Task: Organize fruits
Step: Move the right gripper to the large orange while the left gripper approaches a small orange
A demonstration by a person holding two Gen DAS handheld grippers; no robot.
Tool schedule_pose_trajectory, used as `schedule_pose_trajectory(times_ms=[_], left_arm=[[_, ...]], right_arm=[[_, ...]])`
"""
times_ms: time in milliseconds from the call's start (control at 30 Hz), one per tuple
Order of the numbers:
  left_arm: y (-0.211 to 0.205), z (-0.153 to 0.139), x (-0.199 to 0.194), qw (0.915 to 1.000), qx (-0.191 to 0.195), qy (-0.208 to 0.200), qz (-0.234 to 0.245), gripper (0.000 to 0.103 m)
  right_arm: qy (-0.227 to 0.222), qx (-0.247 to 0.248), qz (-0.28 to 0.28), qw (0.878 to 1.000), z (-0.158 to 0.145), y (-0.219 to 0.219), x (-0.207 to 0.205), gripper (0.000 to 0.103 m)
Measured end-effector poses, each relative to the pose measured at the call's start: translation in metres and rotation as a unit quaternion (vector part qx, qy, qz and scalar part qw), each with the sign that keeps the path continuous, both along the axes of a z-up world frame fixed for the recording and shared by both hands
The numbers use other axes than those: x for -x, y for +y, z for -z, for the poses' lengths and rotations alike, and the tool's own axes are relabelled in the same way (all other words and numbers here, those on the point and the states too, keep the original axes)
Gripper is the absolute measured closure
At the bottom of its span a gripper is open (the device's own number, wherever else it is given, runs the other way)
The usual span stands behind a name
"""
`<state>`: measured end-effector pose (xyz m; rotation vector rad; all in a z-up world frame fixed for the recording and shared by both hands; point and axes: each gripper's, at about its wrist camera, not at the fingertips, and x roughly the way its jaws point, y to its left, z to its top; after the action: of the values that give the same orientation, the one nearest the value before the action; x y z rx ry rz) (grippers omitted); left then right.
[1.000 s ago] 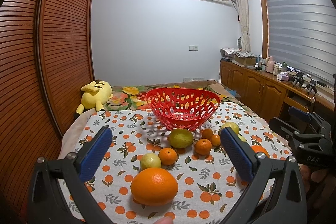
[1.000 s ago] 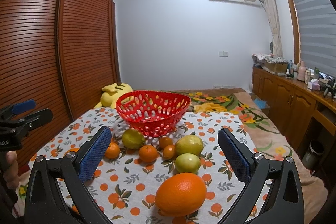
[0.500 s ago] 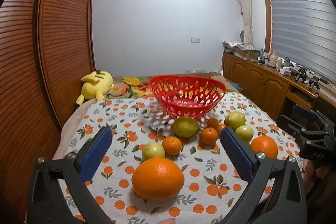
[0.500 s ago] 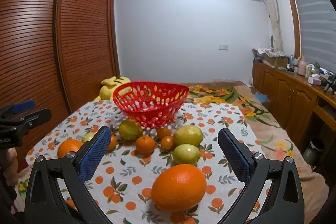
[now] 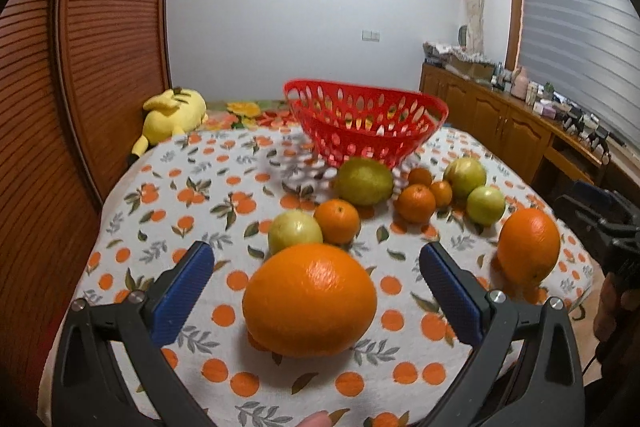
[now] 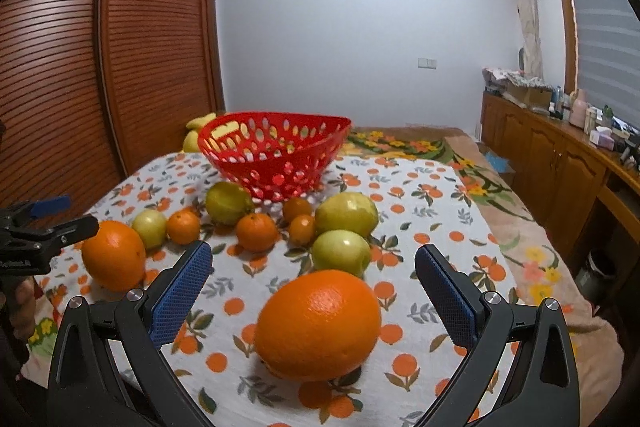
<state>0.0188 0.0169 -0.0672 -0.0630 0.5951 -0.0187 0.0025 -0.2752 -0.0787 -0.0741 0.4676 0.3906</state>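
A red perforated basket (image 5: 364, 123) stands empty at the table's far middle; it also shows in the right wrist view (image 6: 276, 155). Oranges, small tangerines and green-yellow fruits lie in front of it. My left gripper (image 5: 316, 267) is open, its blue pads either side of a large orange (image 5: 310, 299) lying on the cloth, not touching it. My right gripper (image 6: 312, 267) is open around a second large orange (image 6: 318, 325), the one at the right in the left wrist view (image 5: 528, 245). The left orange shows in the right wrist view (image 6: 114, 253).
The table wears an orange-patterned cloth (image 5: 208, 195). A yellow plush toy (image 5: 174, 113) lies at the back left by a wooden louvred wardrobe (image 5: 100, 67). Wooden cabinets (image 6: 560, 163) with clutter line the right wall. A large green fruit (image 5: 364, 181) sits before the basket.
Both grippers have moved forward and lower, so each large orange now lies between its open fingers. No fruit has moved.
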Motion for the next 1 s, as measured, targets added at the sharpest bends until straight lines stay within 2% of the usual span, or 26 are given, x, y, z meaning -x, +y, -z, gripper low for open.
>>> schedule_pose_trajectory(times_ms=[200, 433, 1000], left_arm=[[0.005, 0.017, -0.008, 0.9994, 0.007, 0.033, -0.001, 0.0], [0.011, 0.025, -0.012, 0.9989, 0.014, 0.045, 0.002, 0.0], [0.014, 0.042, -0.026, 0.9957, 0.038, 0.083, 0.016, 0.002]], right_arm=[[0.031, 0.016, -0.002, 0.999, 0.016, -0.006, -0.009, 0.0], [0.059, 0.015, -0.006, 0.998, 0.027, -0.015, -0.015, 0.0], [0.116, 0.03, -0.047, 0.992, 0.053, 0.0, -0.033, 0.0]])
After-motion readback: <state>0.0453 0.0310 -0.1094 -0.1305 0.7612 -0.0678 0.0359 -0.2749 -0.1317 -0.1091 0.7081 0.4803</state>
